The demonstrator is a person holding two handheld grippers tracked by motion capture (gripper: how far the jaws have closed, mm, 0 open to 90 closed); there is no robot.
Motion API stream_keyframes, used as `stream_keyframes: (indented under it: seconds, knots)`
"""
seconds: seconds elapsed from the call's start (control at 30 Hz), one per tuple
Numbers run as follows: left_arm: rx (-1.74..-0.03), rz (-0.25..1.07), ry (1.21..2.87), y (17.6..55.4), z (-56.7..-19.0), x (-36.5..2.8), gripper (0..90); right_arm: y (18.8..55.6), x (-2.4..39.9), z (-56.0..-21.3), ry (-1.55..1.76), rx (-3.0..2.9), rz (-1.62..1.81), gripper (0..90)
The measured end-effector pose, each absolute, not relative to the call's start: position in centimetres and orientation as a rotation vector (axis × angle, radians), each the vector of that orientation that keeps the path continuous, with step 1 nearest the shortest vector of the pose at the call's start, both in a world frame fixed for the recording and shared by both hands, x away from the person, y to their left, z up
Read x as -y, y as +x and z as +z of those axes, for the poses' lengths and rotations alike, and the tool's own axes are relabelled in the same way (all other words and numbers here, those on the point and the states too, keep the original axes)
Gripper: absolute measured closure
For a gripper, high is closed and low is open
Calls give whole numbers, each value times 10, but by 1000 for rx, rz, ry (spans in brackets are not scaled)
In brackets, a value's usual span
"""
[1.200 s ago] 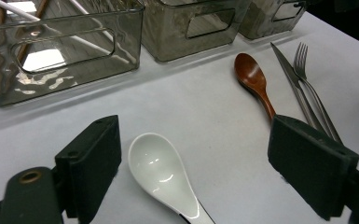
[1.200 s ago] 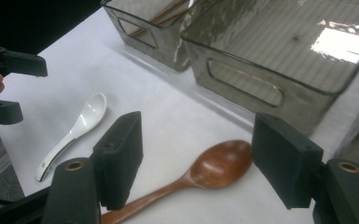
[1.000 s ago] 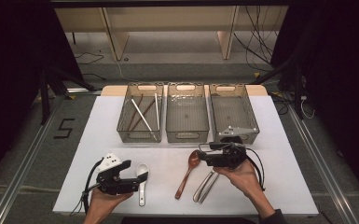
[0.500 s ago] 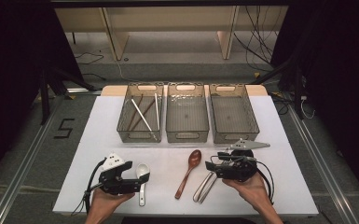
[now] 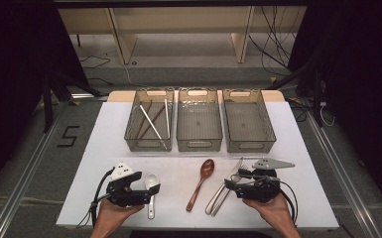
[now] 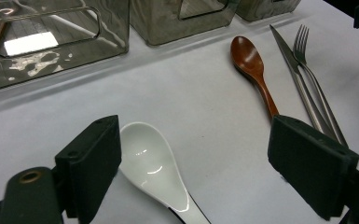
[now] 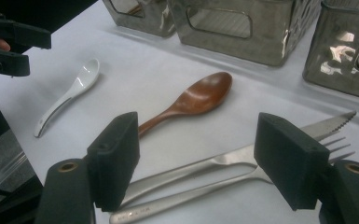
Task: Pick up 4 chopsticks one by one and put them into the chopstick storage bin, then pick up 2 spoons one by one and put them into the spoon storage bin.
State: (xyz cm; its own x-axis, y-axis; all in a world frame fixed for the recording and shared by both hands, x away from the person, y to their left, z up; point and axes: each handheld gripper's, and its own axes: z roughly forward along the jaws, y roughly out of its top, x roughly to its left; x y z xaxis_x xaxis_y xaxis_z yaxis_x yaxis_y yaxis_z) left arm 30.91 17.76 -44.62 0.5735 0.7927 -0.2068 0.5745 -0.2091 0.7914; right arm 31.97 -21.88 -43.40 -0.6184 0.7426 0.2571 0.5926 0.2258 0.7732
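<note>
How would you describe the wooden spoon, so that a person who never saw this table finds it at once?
Start at the middle basket of the three on the white table. Just in front of it lies the wooden spoon, between the white spoon and the metal knife and fork. It alone is reddish brown.

— What is different from one second ago?

— The right gripper (image 5: 234, 184) has moved. One second ago it was near the front wall of the right bin (image 5: 250, 145), above the tips of the knife (image 5: 226, 186) and fork (image 5: 231, 190). It came back toward 6 o'clock, to the near edge of the table (image 5: 305, 163), beside the handles.

— And its jaws?

— In the right gripper view they stand wide apart, low over the knife and fork.

— Did the left hand (image 5: 113, 214) change?

— It shifted very slightly.
</note>
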Motion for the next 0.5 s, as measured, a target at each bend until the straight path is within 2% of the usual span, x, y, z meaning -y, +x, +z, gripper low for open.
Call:
stream_keyframes:
  seconds: [0.5]
  knots:
    - [-1082, 292, 1924, 309, -447, -176, 176, 308, 230, -443, 1324, -2310, 1336, 310]
